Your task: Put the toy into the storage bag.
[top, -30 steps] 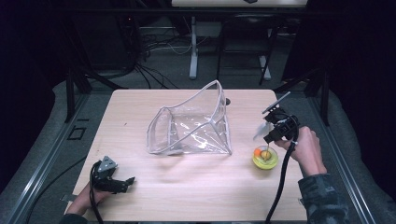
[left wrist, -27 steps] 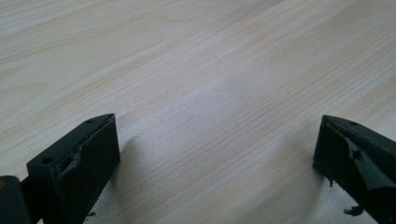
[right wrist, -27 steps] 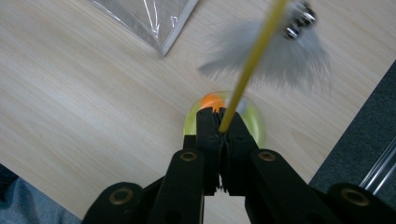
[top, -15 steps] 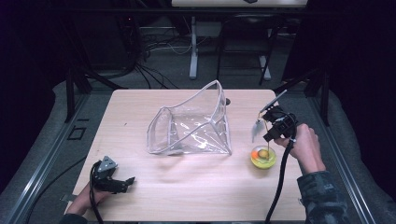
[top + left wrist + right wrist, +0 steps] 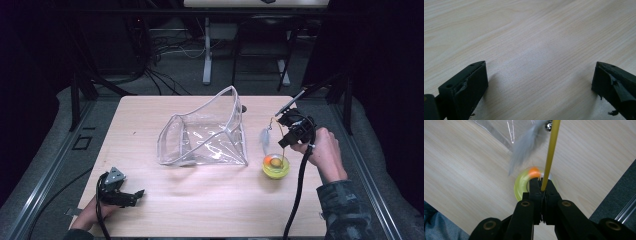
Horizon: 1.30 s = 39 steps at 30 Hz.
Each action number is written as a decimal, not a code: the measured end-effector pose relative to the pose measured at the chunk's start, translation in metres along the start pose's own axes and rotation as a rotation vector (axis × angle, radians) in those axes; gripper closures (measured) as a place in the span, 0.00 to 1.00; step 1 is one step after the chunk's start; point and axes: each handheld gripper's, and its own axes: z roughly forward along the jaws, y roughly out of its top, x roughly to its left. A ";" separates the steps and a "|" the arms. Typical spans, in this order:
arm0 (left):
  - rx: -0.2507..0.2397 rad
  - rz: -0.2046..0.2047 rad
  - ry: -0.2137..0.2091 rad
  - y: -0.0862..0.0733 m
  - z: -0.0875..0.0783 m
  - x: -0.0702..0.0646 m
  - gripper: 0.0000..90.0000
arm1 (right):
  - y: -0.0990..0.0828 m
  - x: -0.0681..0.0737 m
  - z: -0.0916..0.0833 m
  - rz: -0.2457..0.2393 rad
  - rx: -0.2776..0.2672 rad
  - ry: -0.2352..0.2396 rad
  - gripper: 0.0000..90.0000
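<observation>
A thin yellow stick (image 5: 550, 155) is gripped by the right claw (image 5: 541, 188), whose jaws are pressed together on the stick's lower end. The stick rises up and away from the jaws, and a grey feather (image 5: 524, 147) and a small silver bell (image 5: 548, 126) are seen hanging near its far end. In the high view the right claw (image 5: 287, 142) is held by the hand (image 5: 325, 152) above the right part of the surface (image 5: 210, 210), with the feather (image 5: 263, 136) dangling just to its left. Directly below and ahead of the jaws a yellow-green ring (image 5: 520, 186) with an orange ball (image 5: 534, 173) in it is seen lying on the surface; whether the stick touches it cannot be told. In the high view this ring (image 5: 276, 167) lies just under the claw. A clear plastic bag (image 5: 205, 135) with its mouth open is set further to the left of the right claw, well apart from it. The left claw (image 5: 539, 80) is held wide open with nothing between its jaws, low over bare wood; it (image 5: 135, 195) is seen at the near left corner of the surface
</observation>
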 end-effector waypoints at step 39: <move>-0.002 -0.005 -0.002 0.000 0.000 0.000 0.00 | 0.040 0.010 -0.040 -0.076 -0.038 -0.039 0.98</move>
